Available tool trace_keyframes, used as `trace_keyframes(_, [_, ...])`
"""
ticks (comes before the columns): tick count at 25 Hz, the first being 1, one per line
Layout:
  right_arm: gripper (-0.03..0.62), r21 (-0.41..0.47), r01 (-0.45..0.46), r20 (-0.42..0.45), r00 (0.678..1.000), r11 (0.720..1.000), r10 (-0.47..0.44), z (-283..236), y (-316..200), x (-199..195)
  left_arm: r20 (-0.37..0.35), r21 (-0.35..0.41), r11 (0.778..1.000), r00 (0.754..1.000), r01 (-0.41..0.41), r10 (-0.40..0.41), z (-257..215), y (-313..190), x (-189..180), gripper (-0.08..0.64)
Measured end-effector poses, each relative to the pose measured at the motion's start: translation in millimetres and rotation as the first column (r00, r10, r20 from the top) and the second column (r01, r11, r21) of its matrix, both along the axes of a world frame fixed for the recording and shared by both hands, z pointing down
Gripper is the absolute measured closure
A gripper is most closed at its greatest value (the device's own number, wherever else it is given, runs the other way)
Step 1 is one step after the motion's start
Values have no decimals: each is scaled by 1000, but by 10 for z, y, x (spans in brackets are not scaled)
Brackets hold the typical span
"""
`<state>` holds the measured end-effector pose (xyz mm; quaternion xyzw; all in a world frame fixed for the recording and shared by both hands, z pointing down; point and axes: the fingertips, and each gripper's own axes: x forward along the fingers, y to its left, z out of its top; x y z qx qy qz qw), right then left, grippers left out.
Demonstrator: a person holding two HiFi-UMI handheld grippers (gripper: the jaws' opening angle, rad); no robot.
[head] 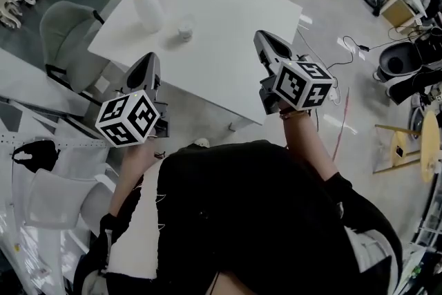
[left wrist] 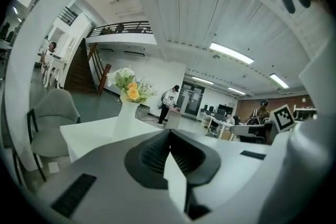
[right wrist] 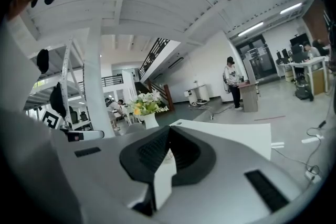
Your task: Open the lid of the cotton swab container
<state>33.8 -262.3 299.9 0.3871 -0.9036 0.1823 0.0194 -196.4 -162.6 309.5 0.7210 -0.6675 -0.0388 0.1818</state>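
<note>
Fingers (left wrist: 153, 157) of left gripper (left wrist: 169, 132) pressed together, nothing between. Right gripper (right wrist: 169, 129) likewise closed, empty. Cotton swab container (head: 185, 30) on white counter (head: 228, 45), beside flower vase (head: 147, 7), apart from both grippers. Container small, lid state unreadable. Not made out in gripper views.

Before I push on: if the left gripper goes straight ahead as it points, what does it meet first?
Probably the vase on the white table: it stands just left of where the left gripper, fingers shut, points. It might pass beside it; depth is unclear.
</note>
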Motion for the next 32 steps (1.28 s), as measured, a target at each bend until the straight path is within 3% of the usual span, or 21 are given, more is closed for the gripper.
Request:
trace_keyframes(6, [588,0,-98,0,995,995,98,43,-171,-191,5,-5,994,994,-110,110,90,-357,-302,549])
trace_keyframes(11, [588,-11,-157,-29,987,988,156,198,-235,-258,12,-11,989,989,-145,145,275,-605,-480,549])
trace_keyframes(21, [588,-69,-275,-130,955,959,265,531,-300,-24,7,-156,955,967,-251,256,1111,-1006,-498,549])
trace_keyframes(26, [588,-104,-342,-166,932,934,323,667,-239,241,-19,-219,925,950,-309,313,1450,-1193,-432,497])
trace_keyframes(28, [588,-117,-376,-178,919,919,353,703,-188,390,-17,-234,911,939,-338,344,1543,-1266,-392,440])
trace_keyframes(32, [588,-138,-452,-191,885,881,424,751,-88,745,41,-255,887,912,-385,407,1662,-1415,-310,373])
